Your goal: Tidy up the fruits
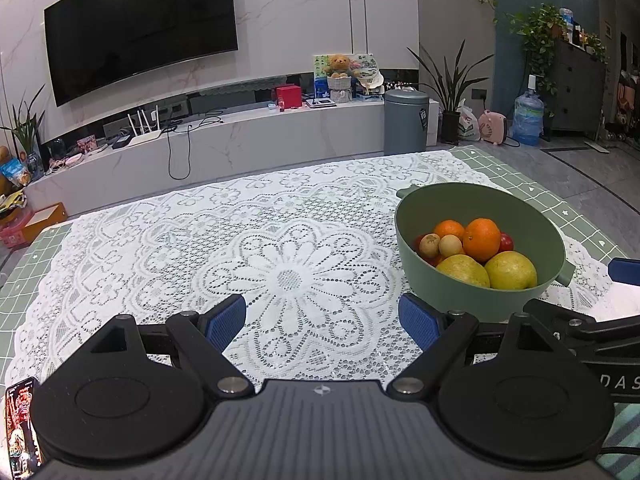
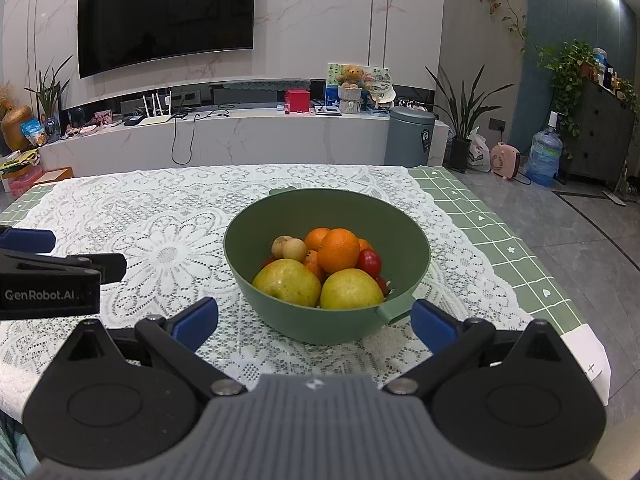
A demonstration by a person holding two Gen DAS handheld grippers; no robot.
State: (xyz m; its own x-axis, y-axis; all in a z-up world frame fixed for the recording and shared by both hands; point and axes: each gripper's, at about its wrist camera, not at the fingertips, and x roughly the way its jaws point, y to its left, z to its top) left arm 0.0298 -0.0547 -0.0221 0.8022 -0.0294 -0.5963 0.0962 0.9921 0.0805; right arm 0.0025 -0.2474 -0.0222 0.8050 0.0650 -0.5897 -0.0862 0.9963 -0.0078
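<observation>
All the fruit in view lay piled inside the green bowl (image 2: 326,280), which stood on the lace cloth (image 1: 240,248) covering the table (image 2: 520,240): two yellow-green apples (image 2: 288,282) at the bowl's near wall, oranges (image 2: 338,250) heaped behind them, small red tomatoes (image 2: 369,262) and two pale round fruits (image 2: 295,249) tucked around. No fruit lay on the cloth outside the bowl. That fitted either fruit gathered into the bowl or a full bowl waiting to be sorted out of it; the pictures did not settle which, so no next move could be judged. The right claw (image 2: 316,320) hung just short of the bowl's near side, jaws spread wide, holding and touching nothing. The left claw (image 1: 322,322), left of the bowl over bare lace, was likewise wide apart and empty.
</observation>
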